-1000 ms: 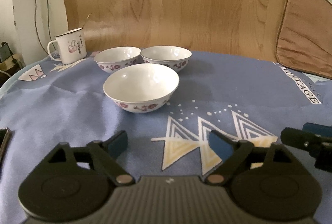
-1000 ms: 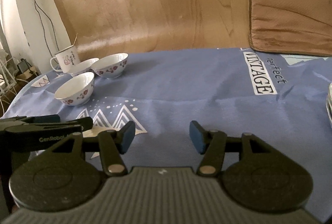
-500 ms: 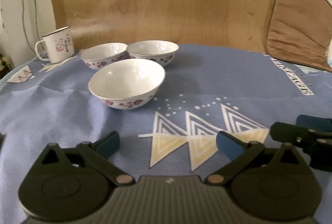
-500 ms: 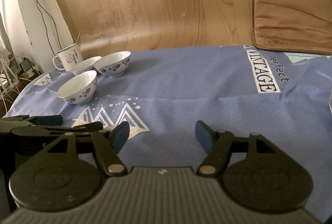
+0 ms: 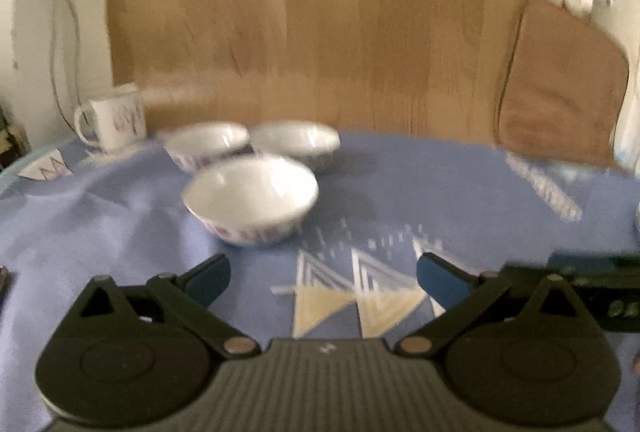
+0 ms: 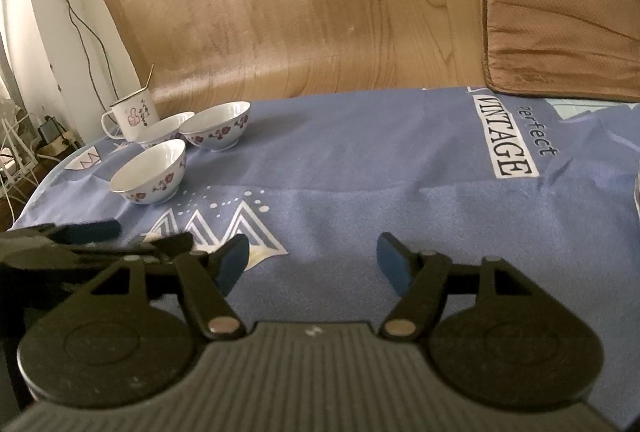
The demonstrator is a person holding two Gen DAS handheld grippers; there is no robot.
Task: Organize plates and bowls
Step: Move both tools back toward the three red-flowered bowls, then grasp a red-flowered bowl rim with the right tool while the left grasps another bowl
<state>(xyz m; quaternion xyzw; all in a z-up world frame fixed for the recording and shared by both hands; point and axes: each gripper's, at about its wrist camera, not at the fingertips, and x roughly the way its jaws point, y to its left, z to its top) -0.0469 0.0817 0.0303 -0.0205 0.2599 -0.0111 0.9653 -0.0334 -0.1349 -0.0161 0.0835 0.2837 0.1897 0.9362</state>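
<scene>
Your stock: three round white bowls (image 6: 150, 174), glossy, floral-banded, all empty, clustered far left on the blue cloth-covered table (image 6: 360, 168). A white mug (image 6: 132, 118) holds a thin stick. Your left gripper (image 5: 323, 278) and right gripper (image 6: 312, 260): jaws wide, just opened further, holding nothing.
</scene>
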